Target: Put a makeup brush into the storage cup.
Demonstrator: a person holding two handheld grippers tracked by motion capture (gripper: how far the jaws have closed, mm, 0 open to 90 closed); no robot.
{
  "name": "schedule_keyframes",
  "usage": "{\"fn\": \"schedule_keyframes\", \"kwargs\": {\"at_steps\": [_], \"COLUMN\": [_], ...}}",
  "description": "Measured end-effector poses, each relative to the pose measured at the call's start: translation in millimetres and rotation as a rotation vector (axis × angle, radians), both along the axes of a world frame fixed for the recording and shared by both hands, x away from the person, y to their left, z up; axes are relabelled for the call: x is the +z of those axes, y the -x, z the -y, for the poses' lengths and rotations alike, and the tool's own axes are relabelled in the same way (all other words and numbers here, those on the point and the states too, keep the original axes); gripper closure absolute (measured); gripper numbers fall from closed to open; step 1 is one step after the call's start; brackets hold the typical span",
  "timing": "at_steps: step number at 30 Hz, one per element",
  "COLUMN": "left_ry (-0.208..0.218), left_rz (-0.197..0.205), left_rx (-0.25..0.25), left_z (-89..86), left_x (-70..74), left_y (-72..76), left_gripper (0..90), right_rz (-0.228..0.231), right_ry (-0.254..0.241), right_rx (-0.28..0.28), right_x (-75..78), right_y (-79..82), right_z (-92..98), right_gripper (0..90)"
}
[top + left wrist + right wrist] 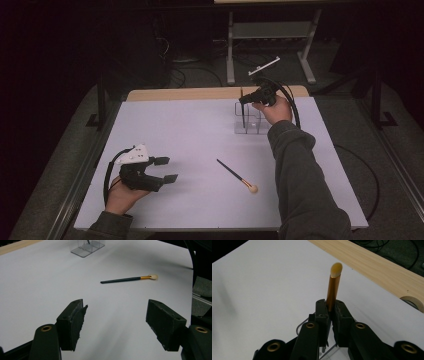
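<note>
My right gripper (331, 312) is clamped on a gold-ferruled makeup brush with a pale tip (334, 287), held upright over the clear plastic organiser box (248, 119). My left gripper (167, 169) rests wide and empty, well nearer me than that box. A second black-handled brush (236, 175) lies flat between them.

**Black grippers, grey sleeves**

The person is wearing grey-green sleeves (300, 165). Each gripper is showing matte black fingers (75, 322) with ribbed pads and brass-ringed screw holes. The left gripper (167, 169) is carrying a white three-cornered plate; black cables are trailing from both, the right gripper (243, 100) included.
</note>
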State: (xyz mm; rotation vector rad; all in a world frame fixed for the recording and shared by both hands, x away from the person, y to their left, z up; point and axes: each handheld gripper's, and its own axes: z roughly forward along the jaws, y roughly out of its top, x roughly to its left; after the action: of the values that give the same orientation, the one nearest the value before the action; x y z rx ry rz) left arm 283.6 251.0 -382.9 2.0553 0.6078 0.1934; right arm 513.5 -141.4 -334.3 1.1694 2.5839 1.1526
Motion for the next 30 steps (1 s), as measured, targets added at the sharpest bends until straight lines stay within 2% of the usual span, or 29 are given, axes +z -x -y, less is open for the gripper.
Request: {"fn": "schedule_keyframes", "kwargs": {"at_steps": [10,16,25,28,30], "left_ry": [-0.004,-0.005,-0.007,-0.017,-0.019], "left_rz": [-0.001,0.004,0.001,0.005,0.001], "left_rx": [0.002,0.002,0.004,-0.003,-0.003], "left_z": [1.9,0.6,2.1,2.4,3.0], "left_x": [-1.0,-1.2,-1.4,-1.4,-1.4], "left_y": [0.2,-1.0,-0.9,-1.5,-1.3], "left_gripper": [30.5,30.4,30.3,30.3,30.3], "right_rz": [0.008,0.007,0.01,0.015,0.002], "right_ry": [0.012,0.009,-0.01,-0.02,-0.03], "right_rx": [0.004,-0.012,-0.029,-0.017,-0.023], "right_x": [-6.8,-8.4,-6.9,-5.7,-3.8], "right_y": [1.0,2.7,11.0,14.1,17.2], "right_z": [-2.0,0.0,9.0,12.8,13.7], "right_gripper": [81.6,73.4,68.4,65.5,62.7]}}
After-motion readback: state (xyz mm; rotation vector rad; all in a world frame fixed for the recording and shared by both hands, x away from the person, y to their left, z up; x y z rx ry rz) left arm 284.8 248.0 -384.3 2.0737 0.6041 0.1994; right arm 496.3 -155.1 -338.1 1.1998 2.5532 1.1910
